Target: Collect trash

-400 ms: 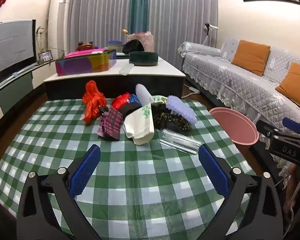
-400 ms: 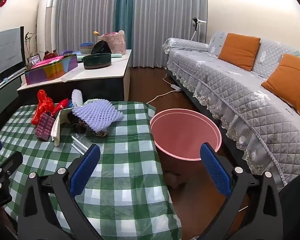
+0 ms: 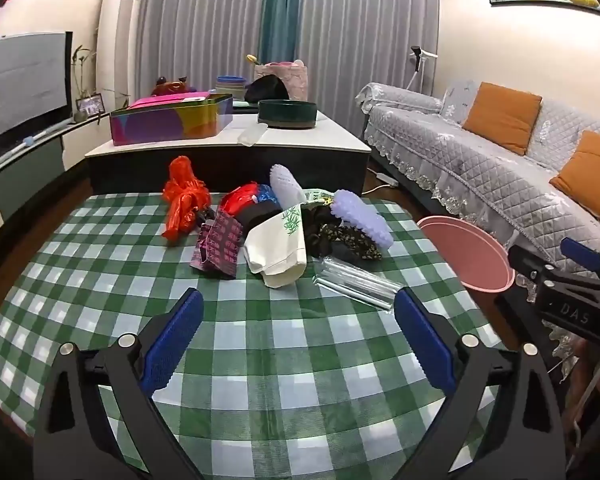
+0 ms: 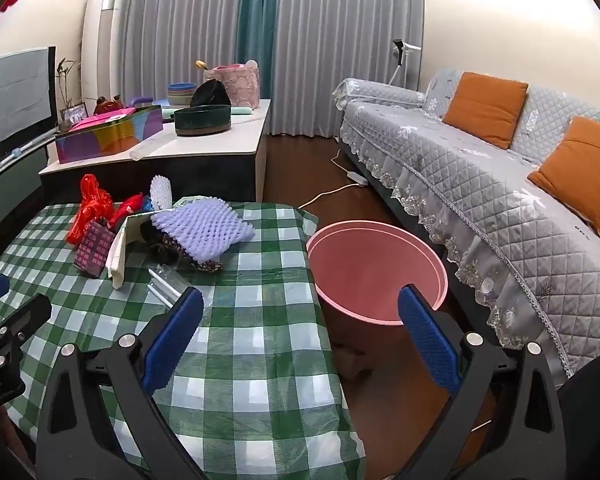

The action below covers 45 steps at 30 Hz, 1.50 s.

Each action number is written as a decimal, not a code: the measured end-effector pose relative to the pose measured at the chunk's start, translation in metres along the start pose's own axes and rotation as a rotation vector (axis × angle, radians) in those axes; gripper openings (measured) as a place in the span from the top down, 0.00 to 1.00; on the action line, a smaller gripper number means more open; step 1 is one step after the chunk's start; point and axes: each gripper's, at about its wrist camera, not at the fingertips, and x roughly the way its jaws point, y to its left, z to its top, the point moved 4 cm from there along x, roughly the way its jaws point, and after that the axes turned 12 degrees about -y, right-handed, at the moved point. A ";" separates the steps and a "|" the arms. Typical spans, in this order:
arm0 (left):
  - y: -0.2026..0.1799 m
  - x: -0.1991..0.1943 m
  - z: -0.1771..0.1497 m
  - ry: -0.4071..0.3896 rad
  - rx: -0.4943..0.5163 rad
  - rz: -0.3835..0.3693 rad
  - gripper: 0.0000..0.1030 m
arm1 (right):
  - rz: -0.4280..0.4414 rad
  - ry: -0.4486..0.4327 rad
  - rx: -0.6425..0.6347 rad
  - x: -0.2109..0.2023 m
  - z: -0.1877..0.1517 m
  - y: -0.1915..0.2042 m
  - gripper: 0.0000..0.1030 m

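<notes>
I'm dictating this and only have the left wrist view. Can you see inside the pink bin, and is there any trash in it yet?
Observer: The right wrist view looks down into the pink bin, and no trash shows in it.
Operator: Is the right gripper holding anything?
Observer: No. The right gripper is open with nothing between its fingers, and it hangs over the table edge nearest the bin.
Operator: Is anything on the floor over there?
Observer: A white cable runs from a power strip toward the table's far corner.
</notes>
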 end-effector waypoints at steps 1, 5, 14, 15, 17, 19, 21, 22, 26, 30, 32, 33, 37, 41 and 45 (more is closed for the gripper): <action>0.001 0.000 0.000 0.001 -0.003 0.002 0.10 | 0.000 0.000 0.001 0.000 0.000 0.001 0.07; 0.000 0.001 -0.001 -0.001 -0.004 0.005 0.10 | 0.010 0.013 0.002 0.001 0.000 0.002 0.07; -0.001 0.001 0.000 0.000 0.001 -0.001 0.10 | 0.009 -0.012 -0.006 -0.002 0.003 0.005 0.12; -0.002 0.000 0.000 -0.003 0.003 -0.001 0.10 | 0.008 -0.013 -0.006 -0.002 0.003 0.005 0.12; -0.002 0.000 0.000 -0.004 0.004 -0.003 0.10 | 0.008 -0.010 -0.003 -0.002 0.003 0.004 0.13; -0.002 0.000 0.000 -0.004 0.005 -0.003 0.10 | 0.011 -0.008 0.001 -0.003 0.003 0.003 0.13; -0.002 0.001 0.000 -0.003 0.004 -0.004 0.10 | 0.020 -0.005 0.007 -0.002 0.003 0.004 0.13; -0.002 0.001 0.000 -0.003 0.004 -0.003 0.10 | 0.025 -0.004 0.010 -0.002 0.003 0.004 0.13; -0.003 0.000 -0.001 -0.003 0.005 -0.003 0.10 | 0.033 -0.004 0.009 -0.003 0.004 0.005 0.13; -0.003 0.000 -0.001 -0.004 0.005 -0.002 0.10 | 0.038 -0.003 0.012 -0.003 0.004 0.005 0.13; -0.003 0.000 -0.001 -0.003 0.005 -0.003 0.10 | 0.040 -0.004 0.011 -0.003 0.004 0.005 0.13; -0.003 0.000 -0.001 -0.003 0.004 -0.003 0.10 | 0.040 -0.006 0.011 -0.003 0.004 0.006 0.13; -0.003 0.000 -0.001 -0.004 0.005 -0.004 0.10 | 0.042 -0.007 0.009 -0.003 0.005 0.005 0.13; -0.003 0.000 -0.001 -0.005 0.004 -0.003 0.10 | 0.042 -0.008 0.010 -0.003 0.005 0.006 0.13; -0.003 0.000 -0.001 -0.004 0.005 -0.003 0.10 | 0.044 -0.007 0.010 -0.004 0.005 0.006 0.13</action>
